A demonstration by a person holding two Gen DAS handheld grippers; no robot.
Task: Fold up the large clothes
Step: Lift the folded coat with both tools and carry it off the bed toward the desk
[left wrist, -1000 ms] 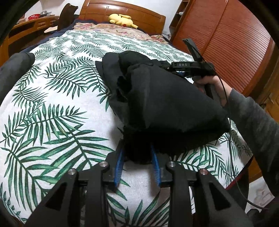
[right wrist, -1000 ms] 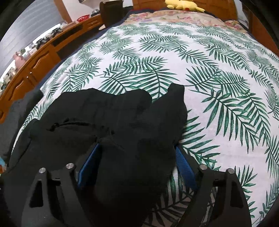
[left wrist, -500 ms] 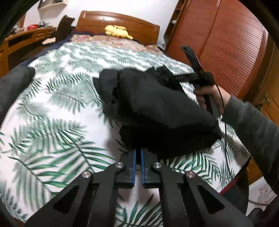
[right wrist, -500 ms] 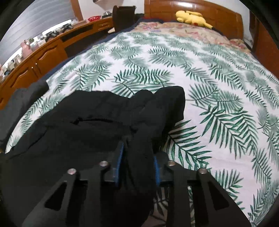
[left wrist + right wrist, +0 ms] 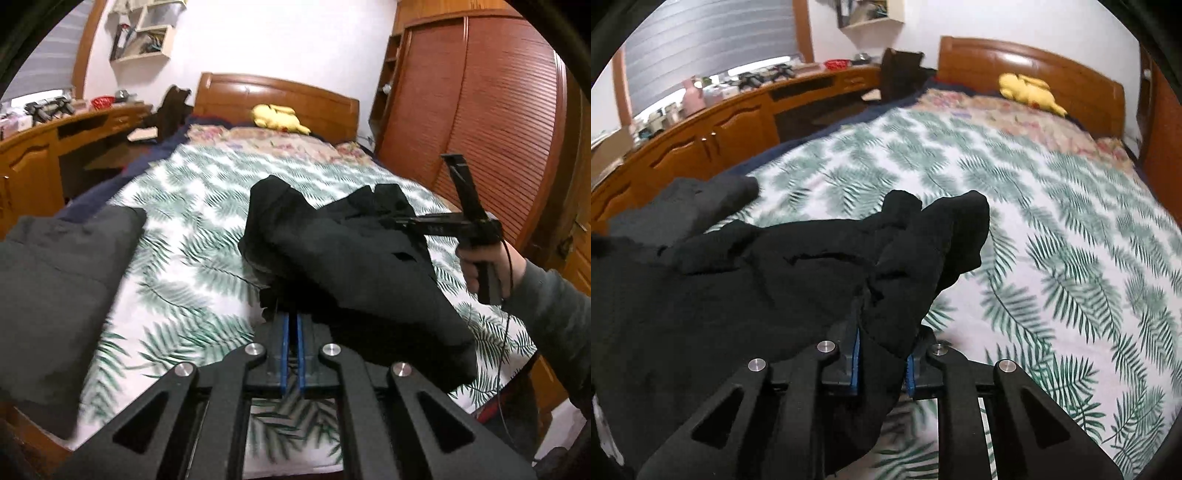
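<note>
On the left, a dark grey folded garment (image 5: 55,288) lies at the edge of the bed with the white, green-palm-leaf cover (image 5: 192,236). In the middle, the left claw (image 5: 291,328) is clamped on the near edge of a crumpled black fabric garment (image 5: 354,258), held just above the bed. To the right, the right claw (image 5: 882,354) pinches the far edge; folding looks barely begun, the cloth bunched and unsmoothed.

The black garment (image 5: 354,258) is a large, soft, matte piece, bunched and creased, held up off the leaf-print bedspread (image 5: 192,258). In the left wrist view it runs from 6 o'clock up toward 2 o'clock; a loose folded end sticks up at 12 o'clock.
</note>
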